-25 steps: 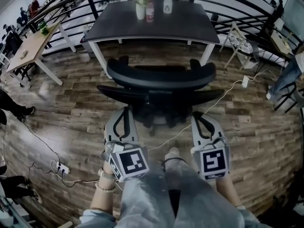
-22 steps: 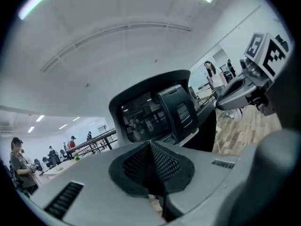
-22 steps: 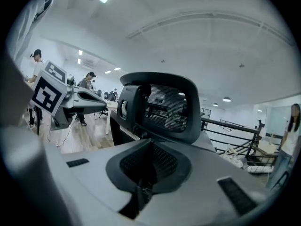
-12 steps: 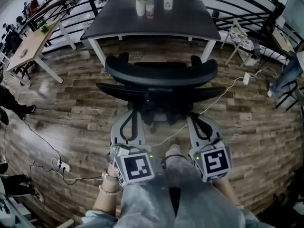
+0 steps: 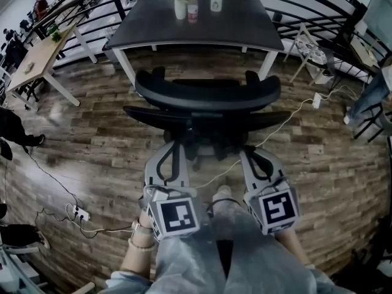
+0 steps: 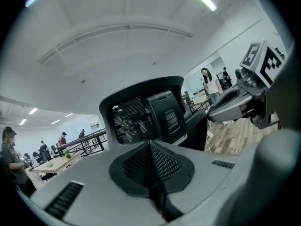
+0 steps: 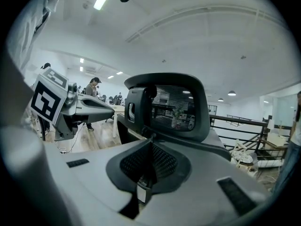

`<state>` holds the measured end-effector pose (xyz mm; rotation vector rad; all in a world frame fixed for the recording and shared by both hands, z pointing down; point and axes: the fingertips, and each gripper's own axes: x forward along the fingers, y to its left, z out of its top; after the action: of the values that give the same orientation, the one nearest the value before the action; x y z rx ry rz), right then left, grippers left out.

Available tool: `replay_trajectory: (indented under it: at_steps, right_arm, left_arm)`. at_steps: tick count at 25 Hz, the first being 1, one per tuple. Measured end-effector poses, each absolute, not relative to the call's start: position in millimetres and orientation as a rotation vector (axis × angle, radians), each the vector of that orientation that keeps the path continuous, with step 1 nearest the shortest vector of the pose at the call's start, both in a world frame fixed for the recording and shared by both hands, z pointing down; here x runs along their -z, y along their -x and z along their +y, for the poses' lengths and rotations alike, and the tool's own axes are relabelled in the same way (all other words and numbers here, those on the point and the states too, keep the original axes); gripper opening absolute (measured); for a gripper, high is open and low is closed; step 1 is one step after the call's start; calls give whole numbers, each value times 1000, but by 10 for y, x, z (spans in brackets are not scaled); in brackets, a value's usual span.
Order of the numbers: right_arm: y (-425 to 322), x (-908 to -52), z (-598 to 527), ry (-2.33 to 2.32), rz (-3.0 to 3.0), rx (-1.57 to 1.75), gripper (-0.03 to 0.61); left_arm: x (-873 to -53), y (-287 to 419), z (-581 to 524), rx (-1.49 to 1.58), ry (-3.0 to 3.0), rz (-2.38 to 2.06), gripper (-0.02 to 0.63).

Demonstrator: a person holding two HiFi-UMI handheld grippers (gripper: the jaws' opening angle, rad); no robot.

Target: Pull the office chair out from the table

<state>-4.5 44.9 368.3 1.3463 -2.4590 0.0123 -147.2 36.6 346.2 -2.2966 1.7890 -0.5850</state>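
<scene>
The black office chair stands with its back toward me in front of the dark table, its seat outside the table's edge. My left gripper and right gripper point at the chair's back from behind, side by side, tips close under the backrest's lower edge. Whether they touch it I cannot tell. In the left gripper view the left gripper is shut with nothing between the pads, the mesh headrest beyond. The right gripper is likewise shut and empty, facing the headrest.
On the table stand a vase of flowers, a bottle and a white container. A white cable runs across the wood floor under the chair. A power strip lies at left, near a wooden desk. A railing runs behind.
My left gripper has shifted right and slightly closer to the chair's back. The right gripper and the chair stay about where they were.
</scene>
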Motion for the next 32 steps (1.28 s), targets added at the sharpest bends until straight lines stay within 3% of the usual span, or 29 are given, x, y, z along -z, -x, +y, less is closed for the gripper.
replay_trajectory:
  at_steps: [32]
  right_arm:
    - [-143, -3640, 485, -1370, -2432, 14, 3]
  left_arm:
    - [-3459, 1404, 387, 603, 2270, 1789, 6]
